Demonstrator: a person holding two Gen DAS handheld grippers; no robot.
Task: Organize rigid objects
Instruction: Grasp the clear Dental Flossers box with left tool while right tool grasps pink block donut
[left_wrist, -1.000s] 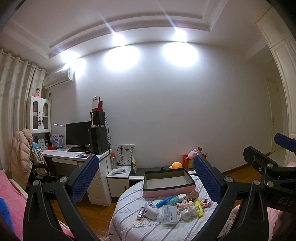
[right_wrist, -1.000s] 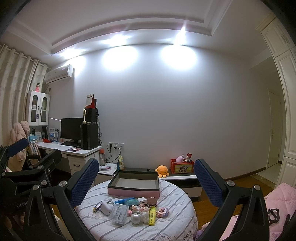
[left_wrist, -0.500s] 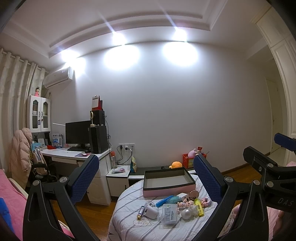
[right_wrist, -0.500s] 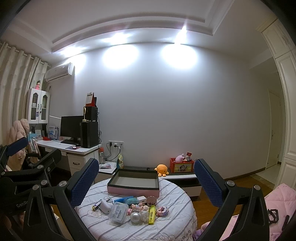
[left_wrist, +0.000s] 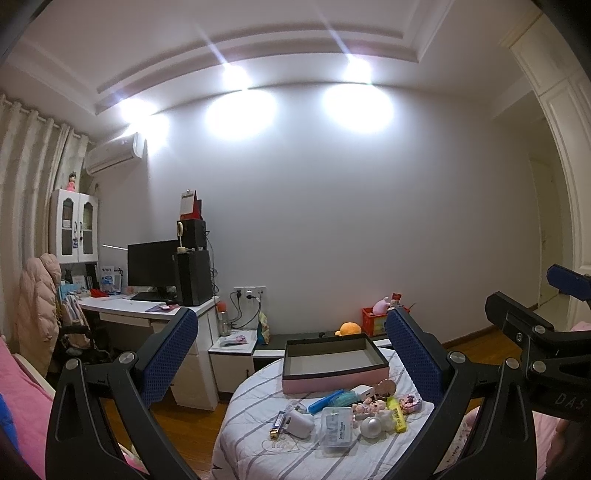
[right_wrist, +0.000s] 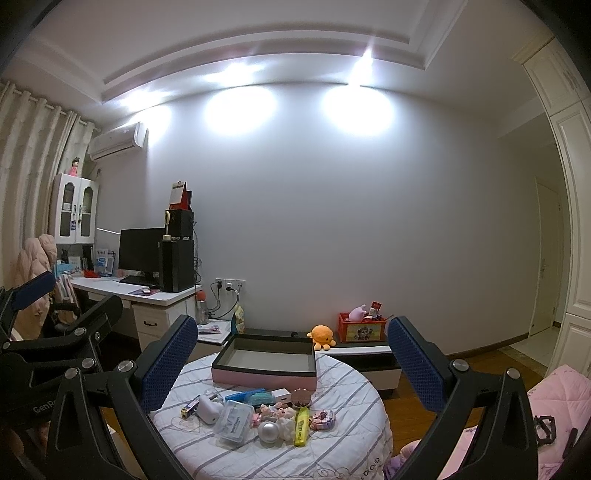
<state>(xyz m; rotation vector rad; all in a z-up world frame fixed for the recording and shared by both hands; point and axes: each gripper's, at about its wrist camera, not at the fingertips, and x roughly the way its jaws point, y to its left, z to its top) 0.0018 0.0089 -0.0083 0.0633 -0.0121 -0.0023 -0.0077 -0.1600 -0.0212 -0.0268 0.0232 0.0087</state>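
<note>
A round table with a striped cloth (left_wrist: 255, 398) (right_wrist: 343, 384) holds an open pink box with a dark rim (left_wrist: 334, 360) (right_wrist: 266, 360) at its far side. In front of it lie several small items: a clear plastic case (left_wrist: 336, 428) (right_wrist: 234, 421), a yellow highlighter (left_wrist: 397, 415) (right_wrist: 301, 426), a white charger (left_wrist: 301, 422) (right_wrist: 207, 408), a silver ball (left_wrist: 370, 427) (right_wrist: 269, 431), a blue case (left_wrist: 327, 400) (right_wrist: 251, 396). My left gripper (left_wrist: 291, 354) and right gripper (right_wrist: 291, 354) are both open and empty, held well back from the table.
A desk with a monitor and speakers (left_wrist: 162, 273) stands at the left, with a chair and coat (left_wrist: 37, 306). A low bench behind the table carries a red toy crate (right_wrist: 360, 328) and an orange plush (right_wrist: 321, 336). A pink bed (right_wrist: 554, 402) is at the right.
Both views have shifted only slightly; the table sits a little lower in the right wrist view. Both grippers stay open and nothing on the table has moved.
</note>
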